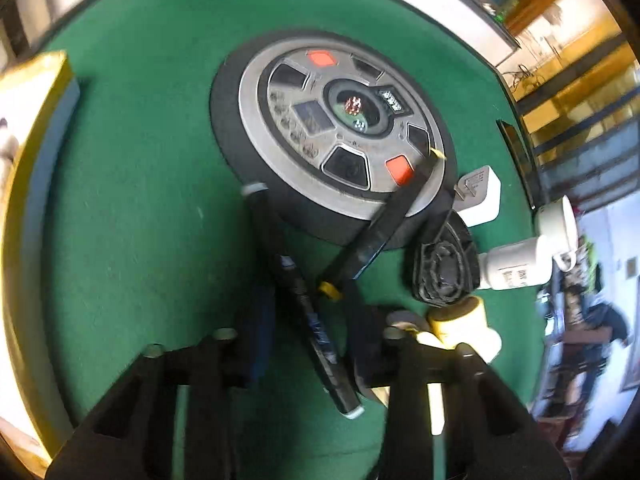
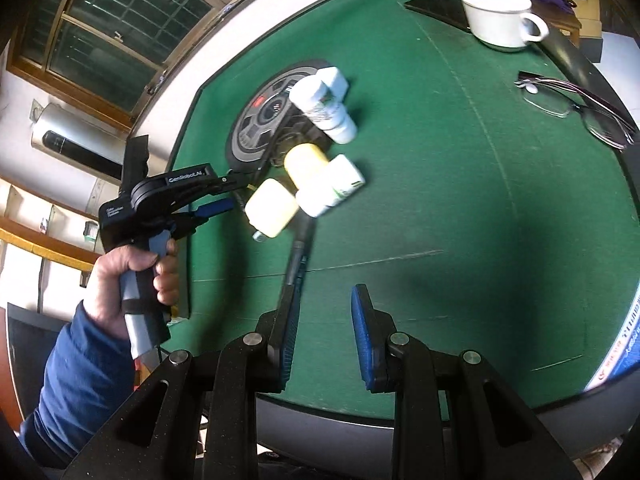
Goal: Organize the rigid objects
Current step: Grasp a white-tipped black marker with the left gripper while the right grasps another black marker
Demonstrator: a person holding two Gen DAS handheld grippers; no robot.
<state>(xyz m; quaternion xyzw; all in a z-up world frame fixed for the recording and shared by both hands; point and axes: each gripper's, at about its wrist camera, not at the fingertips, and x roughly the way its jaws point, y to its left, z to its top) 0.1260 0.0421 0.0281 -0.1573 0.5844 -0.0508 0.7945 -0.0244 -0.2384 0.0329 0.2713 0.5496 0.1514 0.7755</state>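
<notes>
The left claw [image 1: 308, 332] is gaping wide around a black marker [image 1: 304, 304] lying on the green table [image 1: 132, 184] — not gripping it. The right claw [image 2: 324, 336] is hovering open and empty, the marker's far end [image 2: 298, 256] just beyond its left finger.

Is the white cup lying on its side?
No, the white cup stands upright on the green table, its opening facing up.

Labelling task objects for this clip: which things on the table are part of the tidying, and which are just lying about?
Likely part of the job (clustered together): black pen, white bottle, yellow-capped bottle, white plug, cream charger.
Just lying about: cup, glasses, round control panel.
</notes>
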